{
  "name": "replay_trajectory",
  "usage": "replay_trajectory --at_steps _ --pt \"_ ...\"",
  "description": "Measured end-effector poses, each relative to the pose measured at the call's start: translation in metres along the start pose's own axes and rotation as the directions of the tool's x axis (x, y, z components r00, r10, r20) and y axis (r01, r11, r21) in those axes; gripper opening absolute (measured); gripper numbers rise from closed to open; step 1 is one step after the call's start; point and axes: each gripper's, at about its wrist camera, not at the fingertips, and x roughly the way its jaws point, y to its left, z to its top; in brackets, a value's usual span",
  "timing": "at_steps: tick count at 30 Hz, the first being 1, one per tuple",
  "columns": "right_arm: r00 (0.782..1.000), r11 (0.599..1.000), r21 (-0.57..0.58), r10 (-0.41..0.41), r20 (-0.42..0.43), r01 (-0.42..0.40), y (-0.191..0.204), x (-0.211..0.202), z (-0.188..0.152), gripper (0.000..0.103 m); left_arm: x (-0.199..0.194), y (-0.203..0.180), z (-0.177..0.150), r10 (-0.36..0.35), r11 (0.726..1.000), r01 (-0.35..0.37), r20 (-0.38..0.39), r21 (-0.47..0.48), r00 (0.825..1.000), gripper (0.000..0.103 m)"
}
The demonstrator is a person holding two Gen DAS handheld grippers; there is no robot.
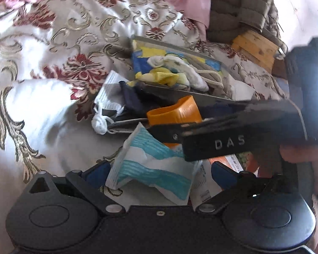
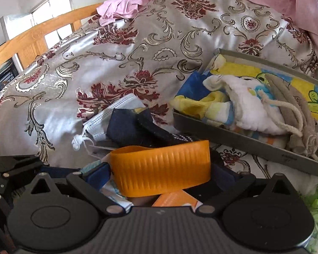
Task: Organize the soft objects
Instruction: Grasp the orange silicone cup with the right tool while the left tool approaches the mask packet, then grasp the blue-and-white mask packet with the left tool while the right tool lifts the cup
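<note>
Left gripper (image 1: 159,169) spread around crumpled mask (image 1: 150,169) on bed (image 1: 42,105). Right gripper (image 2: 159,169) spread around orange band (image 2: 161,167). Box (image 2: 243,144) ahead-right. Advice: close on mask's thick fold, lift clear before carrying.

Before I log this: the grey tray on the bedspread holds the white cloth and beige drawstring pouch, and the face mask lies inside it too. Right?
Not quite. The face mask lies outside the grey tray, on the bedspread beside the dark cloth, as the right wrist view shows. The white cloth and beige drawstring pouch are inside.
</note>
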Motion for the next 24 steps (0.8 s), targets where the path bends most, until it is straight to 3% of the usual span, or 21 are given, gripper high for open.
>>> replay_trajectory --at_steps 3,8,12,17,24 --pt "1.0 1.0 0.004 -0.01 0.017 0.01 0.002 0.001 -0.001 0.102 0.001 0.003 0.0 -0.002 1.0 0.002 0.003 -0.013 1.0 0.097" --pt "0.999 0.999 0.046 -0.016 0.031 0.014 -0.003 -0.002 -0.004 0.093 0.0 0.007 0.004 -0.041 0.998 0.041 0.002 -0.054 0.999 0.095" --pt "0.999 0.998 0.063 -0.014 0.042 0.011 -0.005 -0.008 -0.002 0.084 0.002 0.008 0.005 -0.046 0.996 0.045 -0.008 -0.071 0.999 0.083" --pt "0.999 0.997 0.071 -0.005 0.047 0.001 -0.003 -0.01 -0.005 0.075 0.003 0.006 0.005 -0.041 0.997 0.039 -0.019 -0.061 0.999 0.077" --pt "0.99 0.993 0.107 0.028 0.141 -0.043 -0.014 -0.036 -0.017 0.061 0.003 0.004 0.004 -0.065 0.997 0.065 -0.015 -0.037 0.998 0.077"
